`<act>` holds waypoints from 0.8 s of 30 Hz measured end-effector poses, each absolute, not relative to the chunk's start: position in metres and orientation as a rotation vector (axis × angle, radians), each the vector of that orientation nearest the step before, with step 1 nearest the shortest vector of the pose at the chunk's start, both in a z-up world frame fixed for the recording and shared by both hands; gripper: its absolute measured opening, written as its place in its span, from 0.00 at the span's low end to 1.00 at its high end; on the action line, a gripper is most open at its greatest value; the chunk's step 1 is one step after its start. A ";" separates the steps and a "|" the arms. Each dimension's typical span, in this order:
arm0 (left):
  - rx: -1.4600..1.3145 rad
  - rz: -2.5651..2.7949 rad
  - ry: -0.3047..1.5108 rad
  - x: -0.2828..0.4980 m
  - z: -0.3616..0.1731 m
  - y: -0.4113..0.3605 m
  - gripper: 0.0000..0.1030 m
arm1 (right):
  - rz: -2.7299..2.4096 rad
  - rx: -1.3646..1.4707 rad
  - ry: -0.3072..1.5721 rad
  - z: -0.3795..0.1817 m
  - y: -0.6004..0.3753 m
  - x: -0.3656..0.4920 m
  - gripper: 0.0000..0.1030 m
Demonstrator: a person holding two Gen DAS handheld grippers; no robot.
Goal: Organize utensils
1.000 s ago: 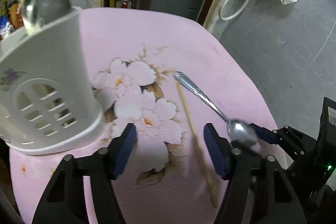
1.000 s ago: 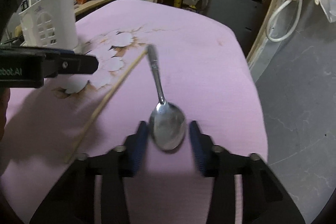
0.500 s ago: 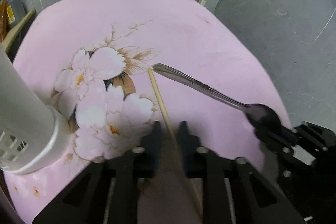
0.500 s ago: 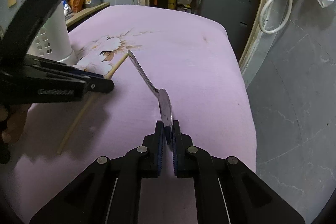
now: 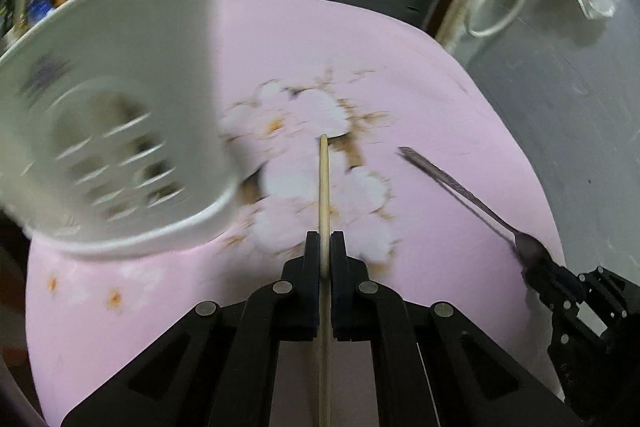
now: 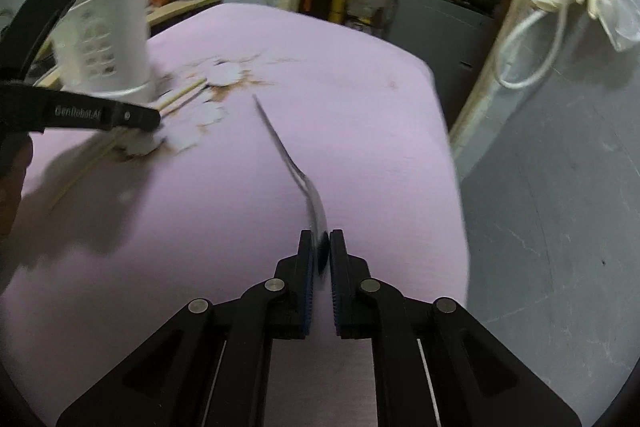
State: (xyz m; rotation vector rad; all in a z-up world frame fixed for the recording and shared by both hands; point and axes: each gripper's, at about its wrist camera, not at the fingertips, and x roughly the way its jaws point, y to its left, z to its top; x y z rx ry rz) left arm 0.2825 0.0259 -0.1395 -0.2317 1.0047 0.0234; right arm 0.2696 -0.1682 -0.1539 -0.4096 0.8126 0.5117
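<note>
Black two-finger left gripper (image 5: 325,259) clamped on thin wooden chopstick (image 5: 323,187), pointing twelve o'clock; blurred white perforated plastic utensil holder (image 5: 116,155) at ten o'clock.

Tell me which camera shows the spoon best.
The left wrist view: the spoon appears side-on, handle to bowl, its bowl pinched in the right claw. The right wrist view shows it edge-on and blurred, running forward from that claw.

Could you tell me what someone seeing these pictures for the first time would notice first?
Most striking is that each tool is already gripped: the left gripper has its jaws shut on a chopstick that points ahead over the flower print, and the right gripper is shut on the bowl of a metal spoon, handle pointing ahead. Next comes the white utensil holder, blurred, large at the left on the pink tablecloth.
</note>
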 end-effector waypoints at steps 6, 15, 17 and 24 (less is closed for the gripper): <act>-0.300 0.067 1.022 0.257 -0.141 0.041 0.02 | 0.635 -0.387 0.843 -0.152 -0.157 0.266 0.20; -0.338 0.033 1.072 0.256 -0.139 0.057 0.03 | 0.727 -0.340 0.854 -0.139 -0.138 0.283 0.26; -0.324 0.017 1.100 0.261 -0.140 0.057 0.03 | 0.720 -0.359 0.899 -0.145 -0.129 0.299 0.26; -0.271 -0.043 1.202 0.278 -0.140 0.061 0.04 | 0.750 -0.453 1.048 -0.161 -0.106 0.319 0.26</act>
